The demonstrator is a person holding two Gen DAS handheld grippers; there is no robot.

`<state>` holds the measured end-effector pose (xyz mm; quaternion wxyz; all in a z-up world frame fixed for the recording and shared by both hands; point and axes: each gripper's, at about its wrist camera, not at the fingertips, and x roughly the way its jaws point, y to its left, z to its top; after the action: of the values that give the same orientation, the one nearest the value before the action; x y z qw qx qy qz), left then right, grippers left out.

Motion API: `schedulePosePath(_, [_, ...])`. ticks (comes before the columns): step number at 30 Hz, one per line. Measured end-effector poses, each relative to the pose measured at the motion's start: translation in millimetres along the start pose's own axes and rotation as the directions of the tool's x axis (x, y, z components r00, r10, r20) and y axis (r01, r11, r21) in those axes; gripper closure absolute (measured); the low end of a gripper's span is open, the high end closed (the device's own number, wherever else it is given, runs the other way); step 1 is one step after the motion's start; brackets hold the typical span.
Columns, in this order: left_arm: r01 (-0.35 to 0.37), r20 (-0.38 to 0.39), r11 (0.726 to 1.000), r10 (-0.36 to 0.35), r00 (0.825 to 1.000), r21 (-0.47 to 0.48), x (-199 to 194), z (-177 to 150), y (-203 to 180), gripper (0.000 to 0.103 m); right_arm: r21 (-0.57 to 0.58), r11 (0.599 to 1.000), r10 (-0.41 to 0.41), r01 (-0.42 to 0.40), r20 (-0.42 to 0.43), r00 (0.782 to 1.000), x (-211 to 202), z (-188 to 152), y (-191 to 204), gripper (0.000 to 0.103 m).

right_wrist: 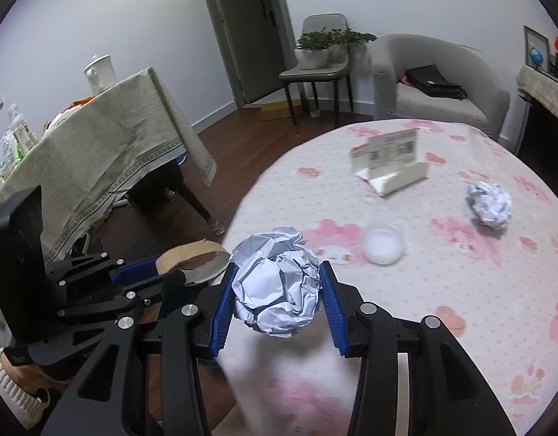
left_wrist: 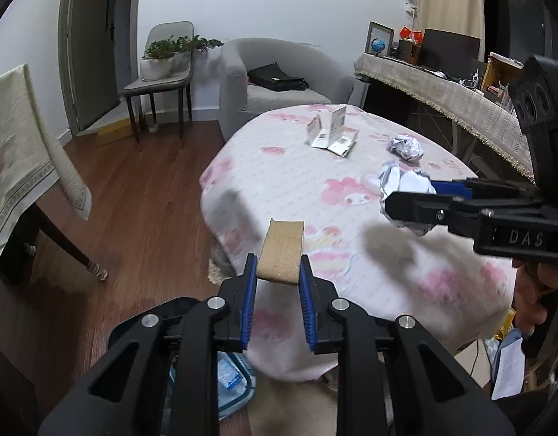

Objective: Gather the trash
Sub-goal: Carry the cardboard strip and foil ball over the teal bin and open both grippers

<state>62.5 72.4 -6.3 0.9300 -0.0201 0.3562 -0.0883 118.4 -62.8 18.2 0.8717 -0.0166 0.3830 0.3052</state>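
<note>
My left gripper (left_wrist: pixel 278 265) is shut on a flattened brown cardboard tube (left_wrist: pixel 282 250), held above the near edge of the pink-clothed round table (left_wrist: pixel 279 181). It also shows in the right wrist view (right_wrist: pixel 191 261). My right gripper (right_wrist: pixel 277 283) is shut on a crumpled white paper ball (right_wrist: pixel 277 283), held above the table; it appears at the right in the left wrist view (left_wrist: pixel 406 196). A second crumpled paper ball (right_wrist: pixel 489 203) lies on the table at the right. An opened white carton (right_wrist: pixel 391 167) and a small clear plastic lid (right_wrist: pixel 383 242) also lie on the table.
A grey armchair (left_wrist: pixel 279 80) with a black bag stands behind the table. A chair with potted plants (left_wrist: pixel 162 72) is by the door. A cloth-covered table (right_wrist: pixel 97 152) stands at the left. A container with a bag (left_wrist: pixel 231 378) sits on the floor below my left gripper.
</note>
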Motion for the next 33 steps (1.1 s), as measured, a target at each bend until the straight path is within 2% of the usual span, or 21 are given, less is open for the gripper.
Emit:
schedulePosePath(9, [-0.068,-0.056,0.996,0.065,0.996,-0.059,5,-31,49,0.079,-0.055,0.997,0.046,-0.048,-0.034,0.998,27,9,43,0.058])
schedulePosePath(18, [-0.126,-0.155,0.985,0.107,0.982,-0.119,14,-60,97,0.079,-0.105,0.991,0.07,-0.079,-0.087,0.994,57,12,82,0.058])
schedulePosePath(24, [-0.175,-0.259,0.975,0.135,0.957,-0.14,24,-83,122,0.079,-0.13,0.987,0.079,-0.095,-0.122,0.989,78,12,106,0.058])
schedulePosePath(27, [-0.161,-0.303,0.971,0.103,0.947,-0.175,28,-98,134,0.079,-0.142,0.984,0.082,-0.102,-0.14,0.987,90,12,119,0.058])
schedulePosePath(30, [-0.165,-0.354,0.968,0.09,0.931,-0.188,33,-111,145,0.078,-0.148,0.983,0.083,-0.107,-0.155,0.984,100,13,130,0.058])
schedulePosePath(33, [-0.155,-0.381,0.96,0.057,0.923,-0.232,33,-121,157,0.073,-0.15,0.983,0.082,-0.109,-0.175,0.981,110,13,139,0.058])
